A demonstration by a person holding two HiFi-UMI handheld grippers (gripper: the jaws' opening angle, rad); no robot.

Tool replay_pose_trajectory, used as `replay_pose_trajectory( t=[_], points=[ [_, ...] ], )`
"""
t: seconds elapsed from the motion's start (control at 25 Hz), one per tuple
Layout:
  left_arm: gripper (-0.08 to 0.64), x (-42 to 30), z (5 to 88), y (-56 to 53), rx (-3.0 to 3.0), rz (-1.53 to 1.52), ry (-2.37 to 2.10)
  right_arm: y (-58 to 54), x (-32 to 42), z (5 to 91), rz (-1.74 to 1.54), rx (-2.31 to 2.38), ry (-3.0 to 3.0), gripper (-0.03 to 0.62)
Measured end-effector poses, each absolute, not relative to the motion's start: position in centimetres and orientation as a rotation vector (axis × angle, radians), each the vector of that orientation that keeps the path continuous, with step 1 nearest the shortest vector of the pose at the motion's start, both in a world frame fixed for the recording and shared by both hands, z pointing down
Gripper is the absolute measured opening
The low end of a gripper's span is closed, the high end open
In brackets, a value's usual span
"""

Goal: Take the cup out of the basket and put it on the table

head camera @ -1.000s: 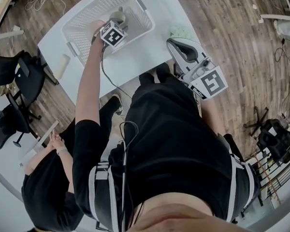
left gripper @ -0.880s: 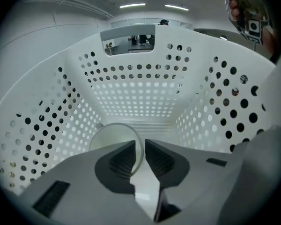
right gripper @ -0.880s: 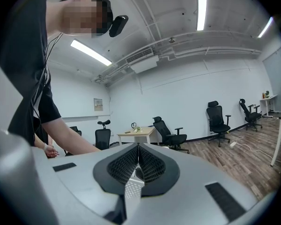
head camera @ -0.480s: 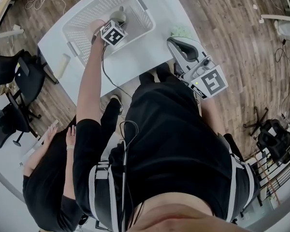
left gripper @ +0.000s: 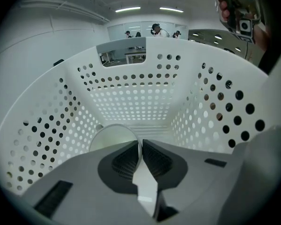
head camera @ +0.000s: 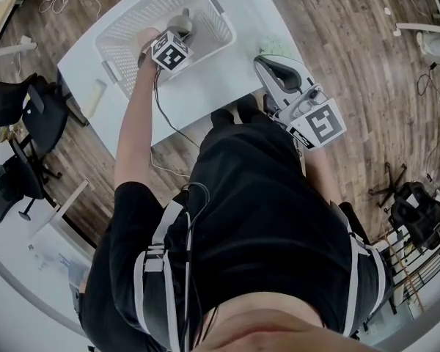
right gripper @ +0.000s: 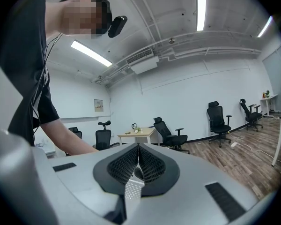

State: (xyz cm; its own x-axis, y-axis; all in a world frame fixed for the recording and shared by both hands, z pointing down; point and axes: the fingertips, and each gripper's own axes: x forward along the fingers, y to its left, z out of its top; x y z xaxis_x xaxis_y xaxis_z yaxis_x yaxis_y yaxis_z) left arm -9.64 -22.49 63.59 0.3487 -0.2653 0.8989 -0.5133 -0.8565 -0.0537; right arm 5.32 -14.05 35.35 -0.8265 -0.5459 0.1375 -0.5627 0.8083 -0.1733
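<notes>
Step in hand: the grasp, with no lift yet. The left gripper [left gripper: 141, 146] reaches down into the white basket [head camera: 125, 39] on the far left of the table [head camera: 213, 86]. Its jaws have just closed and now pinch the thin rim of the cup [left gripper: 113, 136], which is low inside the basket. Next move, as I judge it: raise the cup straight up clear of the walls, then carry it right to bare table. The right gripper [right gripper: 138, 149] is pressed together, empty, by the table's right edge. The jaws hide most of the cup's body, and I cannot tell whether it has a handle.
</notes>
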Motion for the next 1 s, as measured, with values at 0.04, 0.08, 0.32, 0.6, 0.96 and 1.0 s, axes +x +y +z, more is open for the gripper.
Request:
replay_pose_trajectory(
  t=[0.04, 0.08, 0.32, 0.6, 0.96, 1.0],
  points=[
    [0.048, -9.6, 63.2, -22.5, 2.380, 1.505, -0.708, -13.9, 5.3, 35.3, 0.312, 0.888, -2.911, 0.018],
    [0.049, -9.6, 62.8, -22.5, 2.386, 1.496, -0.717, -13.9, 5.3, 35.2, 0.309, 0.884, -2.913, 0.018],
    [0.049, -9.8, 60.4, -23.0, 2.433, 1.482, -0.782, -13.6, 5.0, 34.8, 0.297, 0.867, -2.938, 0.018],
    [0.049, -10.4, 56.6, -23.2, 2.479, 1.391, -0.902, -13.0, 4.5, 34.1, 0.290, 0.844, -2.966, 0.018],
    [0.052, -9.4, 51.8, -22.0, 2.564, 1.260, -1.021, -11.9, 4.2, 33.5, 0.278, 0.784, -3.005, 0.018],
    [0.054, -9.3, 51.1, -21.8, 2.577, 1.237, -1.038, -11.8, 4.1, 33.4, 0.272, 0.776, -3.007, 0.018]
  ],
)
